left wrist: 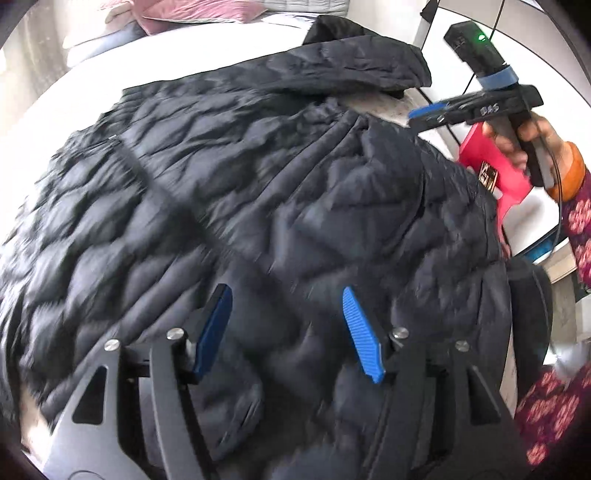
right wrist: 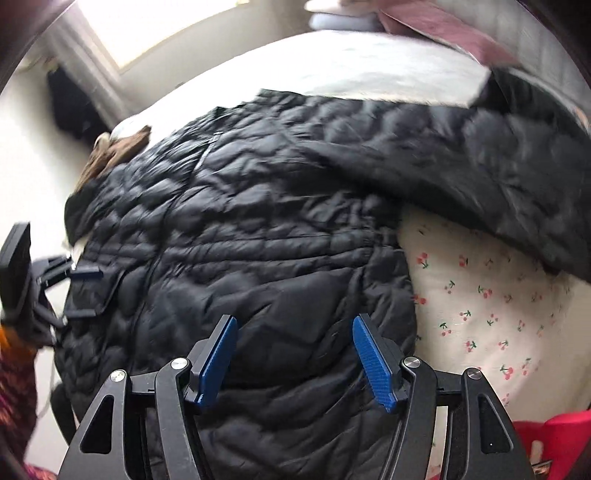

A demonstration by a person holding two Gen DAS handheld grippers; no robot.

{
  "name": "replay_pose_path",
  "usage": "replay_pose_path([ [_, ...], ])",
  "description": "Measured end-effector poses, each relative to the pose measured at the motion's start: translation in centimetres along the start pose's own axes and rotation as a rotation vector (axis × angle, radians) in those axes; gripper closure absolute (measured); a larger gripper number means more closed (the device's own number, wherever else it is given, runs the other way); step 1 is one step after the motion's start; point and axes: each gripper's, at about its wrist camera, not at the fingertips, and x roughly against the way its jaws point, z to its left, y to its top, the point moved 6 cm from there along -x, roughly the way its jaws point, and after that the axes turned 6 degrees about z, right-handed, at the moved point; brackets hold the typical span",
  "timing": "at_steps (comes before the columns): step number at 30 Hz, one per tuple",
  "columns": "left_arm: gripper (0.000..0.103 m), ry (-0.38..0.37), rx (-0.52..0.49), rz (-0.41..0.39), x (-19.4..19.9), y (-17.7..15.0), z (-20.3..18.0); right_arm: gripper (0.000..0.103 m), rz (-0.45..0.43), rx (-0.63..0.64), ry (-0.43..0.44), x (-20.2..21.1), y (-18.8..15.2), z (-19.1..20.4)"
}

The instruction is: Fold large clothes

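**Quilted jacket lying spread on the bed, both hand-held grippers wide above it**

A dark quilted jacket is lying spread across the bed, filling most of both views. Its collar end is bunching toward the far side, and one sleeve is stretching out over a cherry-print sheet. Motion blur is softening the quilting, so seams and a pocket edge are hard to make out.

The left hand-held gripper is hovering over the jacket's lower part, its blue pads set wide apart with nothing between them. The right hand-held gripper is likewise gaping wide above the fabric, gripping nothing; whether either is touching the cloth cannot be told.

Beyond the jacket, pink pillows are sitting at the bed's head, partly cut off by the frame. A red plastic stool is showing beside the bed, partly hidden behind the right hand. A brown item is peeking out past the jacket's far edge, too blurred to identify.
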Motion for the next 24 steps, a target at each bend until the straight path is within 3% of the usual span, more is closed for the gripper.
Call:
replay_pose_path([
  [6,0.039,-0.002,-0.075,0.020,-4.5,4.5,-1.0,0.037,0.035,-0.057,-0.021,-3.9,1.7,-1.6],
  [9,0.039,-0.065,-0.089,0.042,-6.2,5.6,-1.4,0.038,0.030,-0.085,-0.020,-5.3,1.9,-2.4],
  [10,0.040,-0.080,-0.099,0.045,-6.8,5.8,-1.6,0.044,0.015,-0.079,-0.024,-5.6,1.8,-2.4],
  [11,0.042,-0.083,-0.103,0.046,-7.0,5.9,-1.8,0.065,0.005,-0.064,-0.041,-5.7,1.7,-2.3],
  [13,0.075,-0.132,-0.090,0.054,-7.5,5.9,-2.2,0.088,-0.016,-0.044,-0.069,-5.9,1.3,-2.4],
  [14,0.078,-0.112,-0.083,0.052,-7.6,5.9,-2.2,0.093,-0.046,-0.037,-0.078,-5.5,1.1,-2.4],
  [16,0.091,-0.075,-0.050,0.019,-7.3,5.9,-2.0,0.096,-0.112,-0.029,-0.132,-4.3,0.4,-2.4],
  [18,0.093,-0.060,0.006,-0.029,-6.8,5.8,-1.7,0.097,-0.174,-0.013,-0.194,-3.2,0.0,-1.9],
  [20,0.093,-0.026,0.040,-0.041,-7.5,5.3,-1.4,0.097,-0.177,-0.016,-0.232,-3.9,-0.1,-1.9],
  [24,0.089,0.042,0.031,-0.040,-8.3,4.1,-1.7,0.094,-0.175,-0.083,-0.225,-5.1,-0.1,-3.2],
])
